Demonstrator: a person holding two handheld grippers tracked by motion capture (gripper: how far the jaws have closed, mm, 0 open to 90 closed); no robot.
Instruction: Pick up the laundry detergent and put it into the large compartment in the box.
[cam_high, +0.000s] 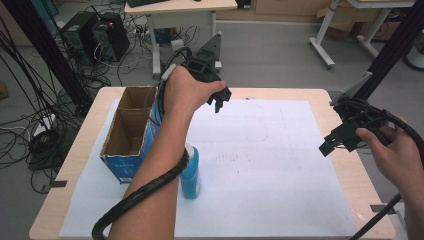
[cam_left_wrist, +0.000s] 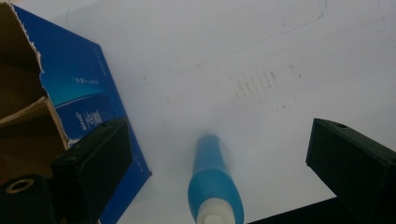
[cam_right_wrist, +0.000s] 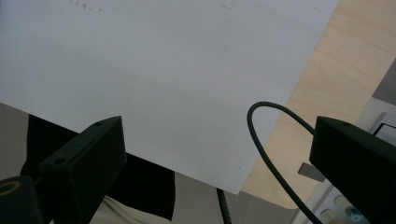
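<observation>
A hand holds my left gripper (cam_high: 220, 100) above the far middle of the table, open with nothing between its jaws. In the left gripper view this gripper (cam_left_wrist: 217, 136) looks down on a blue bottle (cam_left_wrist: 214, 185) with a white cap, standing upright on the white sheet well below the jaws. The same bottle (cam_high: 191, 173) stands right beside the blue box, partly hidden by the forearm. My right gripper (cam_high: 331, 142) hangs open and empty over the table's right edge. Its own view shows the gripper (cam_right_wrist: 215, 135) above the sheet's near corner.
An open-topped blue cardboard box (cam_high: 127, 131) stands at the table's left, also seen as the box (cam_left_wrist: 82, 101) next to my left jaw. A white paper sheet (cam_high: 270, 165) covers most of the wooden table (cam_high: 350, 175). A black cable (cam_right_wrist: 273, 154) loops nearby.
</observation>
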